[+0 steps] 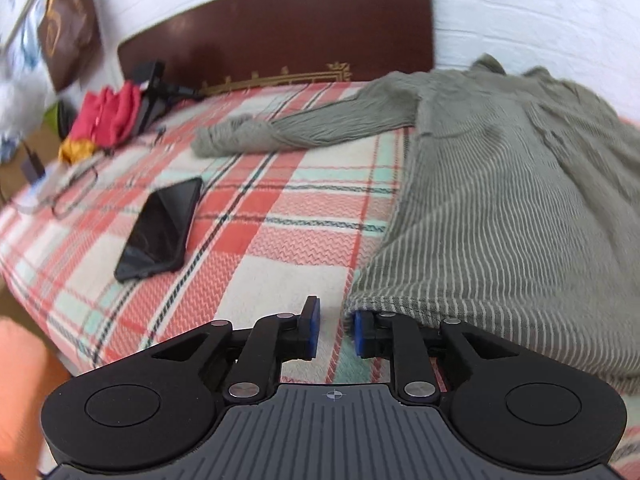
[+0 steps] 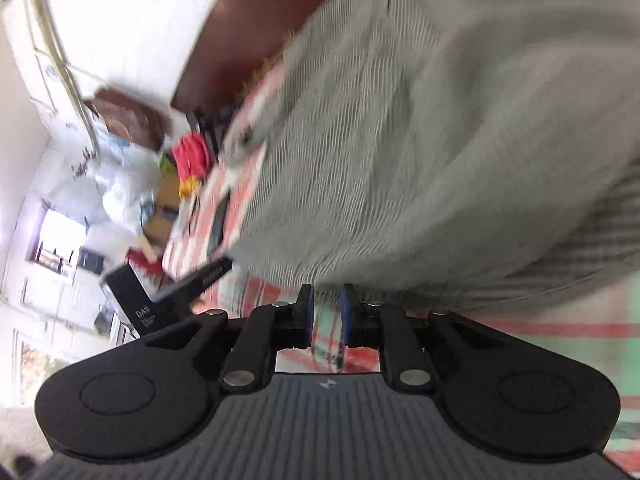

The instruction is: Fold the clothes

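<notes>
A grey-green striped sweater point(image 1: 500, 200) lies spread on the plaid bedspread point(image 1: 280, 232), and one sleeve point(image 1: 320, 124) stretches left towards the headboard. My left gripper point(image 1: 335, 312) sits low at the sweater's near left hem corner. Its jaws are open with only blanket showing between them, and the right finger is tucked against the hem edge. In the blurred right wrist view the sweater point(image 2: 400, 140) fills the upper right. My right gripper point(image 2: 326, 292) stands just short of the hem, open by a narrow gap, with only bedspread point(image 2: 520, 332) visible between the pads.
A black phone point(image 1: 160, 228) lies on the bedspread left of the sweater, beside glasses and a cable point(image 1: 76, 192). Red and yellow clothes point(image 1: 108, 116) and a black object point(image 1: 150, 92) sit near the brown headboard point(image 1: 280, 28). A black labelled housing point(image 2: 160, 300) is left of my right gripper.
</notes>
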